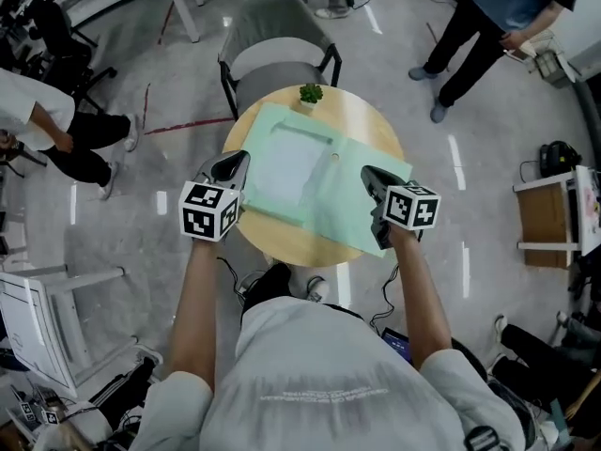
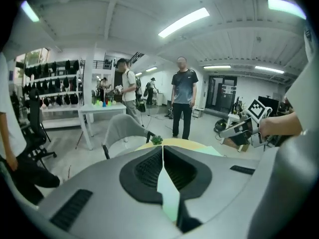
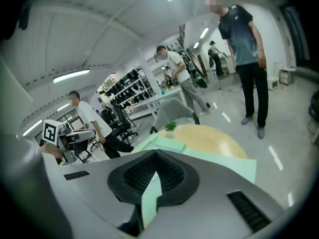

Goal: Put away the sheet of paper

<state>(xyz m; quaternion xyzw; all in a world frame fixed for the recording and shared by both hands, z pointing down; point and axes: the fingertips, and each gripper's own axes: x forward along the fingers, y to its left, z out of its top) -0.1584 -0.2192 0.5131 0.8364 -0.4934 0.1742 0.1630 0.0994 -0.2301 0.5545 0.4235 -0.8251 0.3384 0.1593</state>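
- The sheet of paper (image 1: 338, 200), pale green, lies spread over the round bench (image 1: 362, 120). Its near side is pinched at two spots, likely so it comes up taut and does not flop.
- The left gripper (image 1: 239, 163) is closed on the sheet's left edge. A thin strip of green runs between its meeting jaws in the left gripper view.
- The right gripper (image 1: 369, 175) is likewise clamped on the right part, with paper caught between its pads.
- A small plant (image 1: 311, 93) stands at the far rim, touching the sheet's far edge, so I judge the lift should draw toward the person.
- Count: one sheet, two grippers, one bench, one plant, one chair (image 1: 282, 26) behind the bench, and three bystanders well apart.
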